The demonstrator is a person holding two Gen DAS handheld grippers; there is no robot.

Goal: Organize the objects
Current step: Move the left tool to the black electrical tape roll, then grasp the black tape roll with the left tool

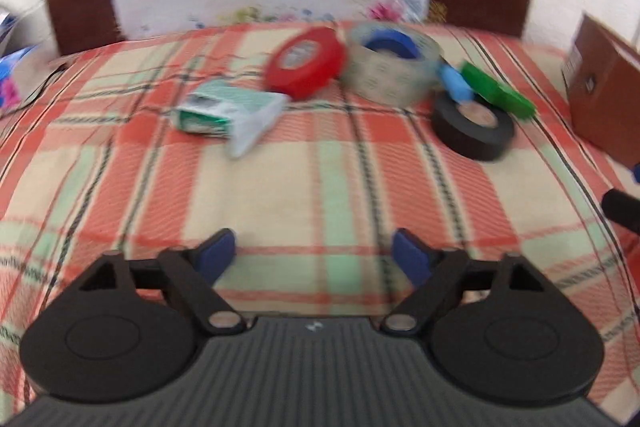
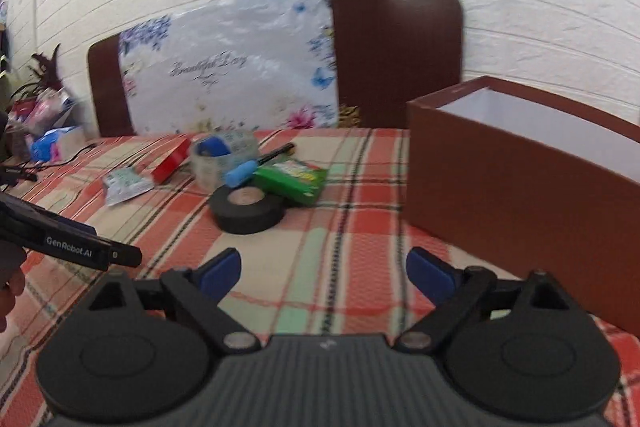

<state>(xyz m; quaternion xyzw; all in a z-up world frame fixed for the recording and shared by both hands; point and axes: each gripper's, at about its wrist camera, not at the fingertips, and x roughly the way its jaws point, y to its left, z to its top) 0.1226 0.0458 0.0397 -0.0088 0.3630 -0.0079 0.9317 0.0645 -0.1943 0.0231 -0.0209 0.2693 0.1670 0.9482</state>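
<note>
Several small things lie clustered on the plaid bedspread (image 1: 304, 187) ahead of both grippers: a red tape roll (image 1: 306, 63) tilted on edge against a clear tape roll (image 1: 394, 69), a black tape roll (image 1: 472, 125) lying flat, a green box (image 2: 290, 177) and a torn green-white packet (image 1: 224, 113). Nothing blocks the way. Only the right wrist view shows the brown box (image 2: 520, 179) open-topped, and a black pen (image 2: 276, 152) pointing away rightward. Left gripper (image 1: 314, 255) and right gripper (image 2: 324, 271) have fingers spread, empty.
</note>
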